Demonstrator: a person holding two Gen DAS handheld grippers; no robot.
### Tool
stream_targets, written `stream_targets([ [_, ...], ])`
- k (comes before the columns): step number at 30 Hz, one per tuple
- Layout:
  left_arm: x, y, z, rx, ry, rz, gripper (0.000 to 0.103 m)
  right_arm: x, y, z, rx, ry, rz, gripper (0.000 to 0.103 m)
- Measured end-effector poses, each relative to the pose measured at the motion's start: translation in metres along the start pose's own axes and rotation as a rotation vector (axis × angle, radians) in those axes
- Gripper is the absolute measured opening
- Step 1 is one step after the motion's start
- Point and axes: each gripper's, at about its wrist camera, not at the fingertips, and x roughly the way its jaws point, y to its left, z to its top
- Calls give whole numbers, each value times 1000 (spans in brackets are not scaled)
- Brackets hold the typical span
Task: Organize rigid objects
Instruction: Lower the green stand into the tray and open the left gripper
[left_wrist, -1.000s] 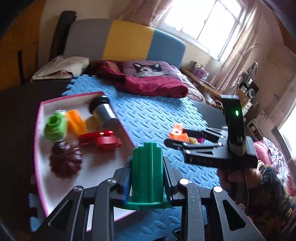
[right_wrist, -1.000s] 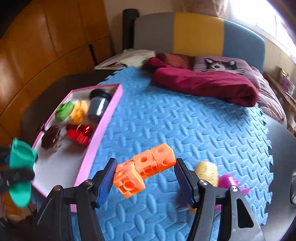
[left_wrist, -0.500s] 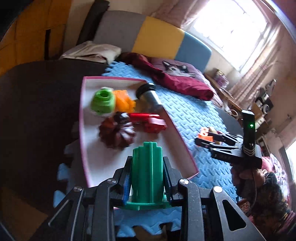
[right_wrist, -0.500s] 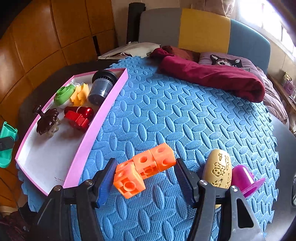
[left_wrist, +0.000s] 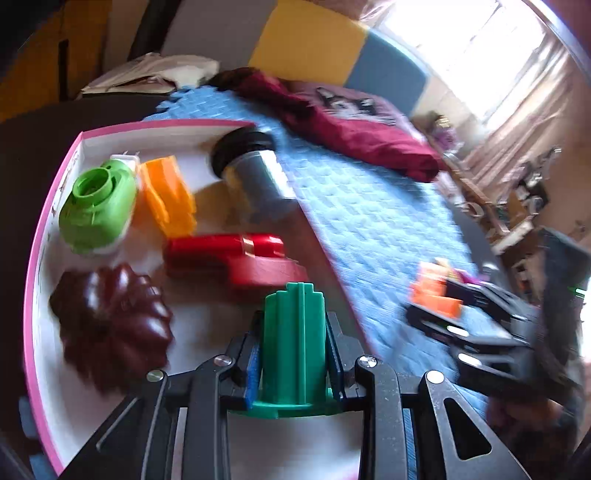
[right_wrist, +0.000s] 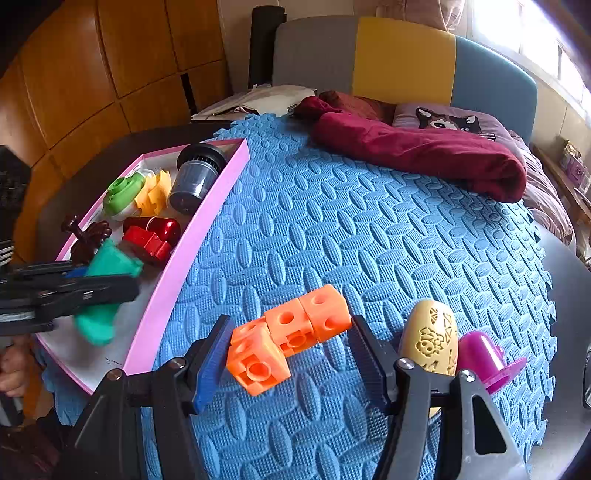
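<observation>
Left claw (left_wrist: 293, 363), bottom centre of the left wrist view: nearly closed, its blue pads pressed on both sides of a green ribbed piece (left_wrist: 293, 332), which stands upright between them above the near part of the pink-rimmed tray (left_wrist: 35, 295). Whether the piece touches the tray floor cannot be told. Beyond it in the tray, from near to far: a dark brown fluted mould (left_wrist: 110, 321) at left, a red toy (left_wrist: 236, 258) at centre, a light green piece (left_wrist: 98, 206) and an orange piece (left_wrist: 166, 199) side by side, and a grey cylinder with a black cap (left_wrist: 255, 173) lying against the tray's far right rim.

Right claw (right_wrist: 286, 363), bottom centre of the right wrist view: about half open, its pads on either side of a chain of orange cubes (right_wrist: 288, 336). The chain appears to lie on the blue foam mat (right_wrist: 369, 229) and neither pad clearly presses it. Just right of the claw lie a beige patterned egg (right_wrist: 430, 338) and a purple piece (right_wrist: 484, 350), touching. At the far end of the mat lies a maroon cloth (right_wrist: 424, 155).
</observation>
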Motion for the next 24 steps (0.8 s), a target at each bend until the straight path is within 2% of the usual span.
stream_targets([
  [6,12,-2,20,20,-24,48,30,-3,-1,2,5,-12,3,64],
  [10,13,-1,21,12,-24,56,31,-2,1,1,-4,-6,0,64],
  [11,12,0,20,7,-24,52,33,-1,1,1,-5,-2,-3,64],
  [13,9,0,17,0,-29,45,48,1,1,0,-6,7,-7,64],
  [15,6,-2,13,6,-40,65,56,3,2,-1,-9,13,-8,64],
  [24,-22,-7,-10,40,-100,143,62,11,0,-3,-6,40,-22,64],
])
